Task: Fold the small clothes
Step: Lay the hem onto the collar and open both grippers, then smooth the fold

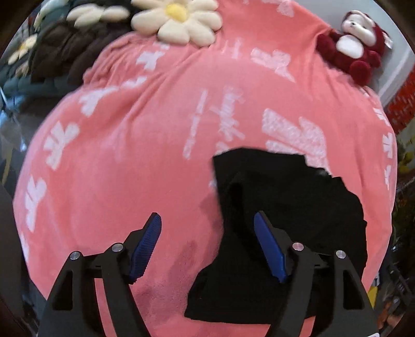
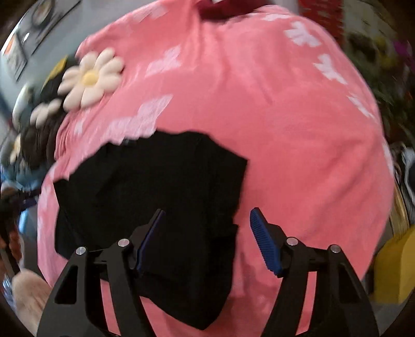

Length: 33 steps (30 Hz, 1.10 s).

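left gripper (image 1: pixel 207 228): lower centre of frame, jaws spread wide, blue pads (image 1: pixel 146 246) gripping nothing | right gripper (image 2: pixel 206 223): lower centre, jaws apart, gripping nothing

Pink fleece blanket (image 1: pixel 124 181) with white printed motifs, spread over a raised soft surface and covering it fully. Black garment (image 1: pixel 298 207) lying directly on the blanket at the near side, crumpled, edges uneven, partly doubled over itself. White daisy-shaped cushion (image 1: pixel 179 20) with yellow centre resting at the far edge. Red-and-white plush toy (image 1: pixel 352 49) at the far right corner. Dark brown knitted throw (image 1: pixel 62 51) bunched at the far left, a second daisy cushion (image 1: pixel 96 14) on it.
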### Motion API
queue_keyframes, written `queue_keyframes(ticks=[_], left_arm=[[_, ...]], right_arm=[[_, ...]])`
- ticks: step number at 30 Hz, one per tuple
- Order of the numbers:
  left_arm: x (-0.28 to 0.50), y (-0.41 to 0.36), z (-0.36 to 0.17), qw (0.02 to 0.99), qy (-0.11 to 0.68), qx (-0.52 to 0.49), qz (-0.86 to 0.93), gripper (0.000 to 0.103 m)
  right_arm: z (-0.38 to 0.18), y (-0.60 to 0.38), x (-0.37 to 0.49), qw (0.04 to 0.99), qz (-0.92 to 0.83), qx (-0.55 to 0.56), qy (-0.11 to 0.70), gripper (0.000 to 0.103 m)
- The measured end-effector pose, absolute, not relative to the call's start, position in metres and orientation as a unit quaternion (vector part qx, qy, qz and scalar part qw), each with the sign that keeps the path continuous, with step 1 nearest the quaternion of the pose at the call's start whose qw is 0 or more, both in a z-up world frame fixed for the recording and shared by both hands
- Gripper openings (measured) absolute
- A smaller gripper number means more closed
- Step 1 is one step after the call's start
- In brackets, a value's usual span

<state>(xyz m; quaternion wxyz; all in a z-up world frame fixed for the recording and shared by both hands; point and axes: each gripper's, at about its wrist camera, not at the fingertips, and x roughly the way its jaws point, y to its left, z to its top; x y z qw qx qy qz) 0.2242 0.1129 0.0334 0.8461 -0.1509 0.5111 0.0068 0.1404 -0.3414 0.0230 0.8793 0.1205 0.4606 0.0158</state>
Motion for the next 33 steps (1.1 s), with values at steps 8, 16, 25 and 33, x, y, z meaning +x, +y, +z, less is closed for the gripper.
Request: queue_keyframes(ticks=[8,16,25,33], left_arm=[[0.228,0.106,0.027,0.835,0.523,-0.171,-0.004,0.071],[0.256,0.097,0.040,0.852,0.507,-0.132,-0.012,0.076],[0.269,0.090,0.013,0.838,0.528,-0.137,-0.018,0.077],[0.327,0.074,-0.006,0.840,0.521,-0.153,-0.019,0.074]], right_arm=[[0.008,-0.329,0.187,0.863,0.044,0.081,0.496,0.001],[0.042,-0.391,0.253,0.883,-0.023,0.086,0.462,0.006],[0.000,-0.390,0.201,0.868,-0.013,0.178,0.463,0.035],[-0.019,-0.387,0.221,0.853,-0.023,0.199,0.482,0.052]])
